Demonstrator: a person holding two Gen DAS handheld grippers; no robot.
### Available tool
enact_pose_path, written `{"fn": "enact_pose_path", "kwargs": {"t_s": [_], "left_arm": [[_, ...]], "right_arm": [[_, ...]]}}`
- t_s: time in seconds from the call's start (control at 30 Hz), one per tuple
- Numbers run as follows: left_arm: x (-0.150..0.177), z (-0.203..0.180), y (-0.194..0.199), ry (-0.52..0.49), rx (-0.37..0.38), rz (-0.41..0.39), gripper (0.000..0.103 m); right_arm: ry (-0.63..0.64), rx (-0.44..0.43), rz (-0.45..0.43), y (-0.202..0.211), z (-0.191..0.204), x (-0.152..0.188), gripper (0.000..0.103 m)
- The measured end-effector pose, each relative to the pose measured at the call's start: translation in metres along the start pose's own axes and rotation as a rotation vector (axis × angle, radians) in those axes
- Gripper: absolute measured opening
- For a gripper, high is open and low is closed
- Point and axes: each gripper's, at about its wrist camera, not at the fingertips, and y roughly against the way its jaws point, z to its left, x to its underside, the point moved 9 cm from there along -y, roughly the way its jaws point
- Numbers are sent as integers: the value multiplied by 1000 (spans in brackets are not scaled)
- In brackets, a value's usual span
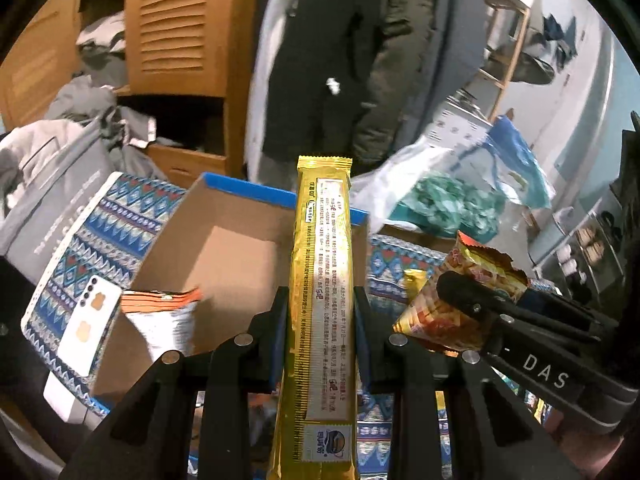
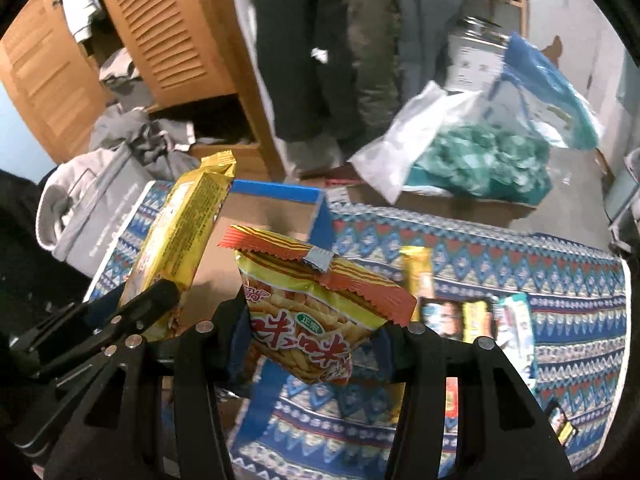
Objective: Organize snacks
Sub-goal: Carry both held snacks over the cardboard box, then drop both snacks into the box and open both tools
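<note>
Left wrist view: the left claw (image 1: 320, 320) is clenched on a long gold snack packet (image 1: 322, 300), held upright with its printed back facing the camera, above an open cardboard box (image 1: 240, 252) with a blue rim. The box rests on a blue patterned cloth (image 1: 80, 240) covering the table. A bag with an orange top (image 1: 164, 316) leans inside the box, and a white phone (image 1: 90, 324) lies on the cloth at its left. To the right, the right claw (image 1: 460, 300) grips a yellow-orange snack bag (image 1: 460, 296). Behind are a louvred wooden wardrobe (image 1: 176, 24), heaped grey clothes (image 1: 60, 152) and hanging dark coats (image 1: 340, 40), blurred.

Right wrist view: the right claw (image 2: 316, 332) grasps the yellow-orange snack bag (image 2: 316, 312) of stick snacks, above the cloth (image 2: 500, 264) just right of the box (image 2: 276, 204). The left claw's (image 2: 152, 300) gold snack packet (image 2: 180, 240) tilts over the box. More packets (image 2: 476, 320) lie on the cloth at the right, too blurred to name. A plastic bag (image 2: 472, 156) of green material sits beyond the table.
</note>
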Motion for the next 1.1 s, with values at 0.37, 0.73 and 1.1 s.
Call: {"fn": "enact_pose_path", "kwargs": {"t_s": [0.37,0.73,1.1], "left_arm": [[3,55,-9,76,-55,11,29],[11,83,-21,108,-85,43,30],[5,85,-14,111,-99,19,47]], "right_arm": [[61,-47,67,-38,55,-1,51],[91,-56,129,-65,75,5,51],[66,-15,116,-65,61,2,75]]}}
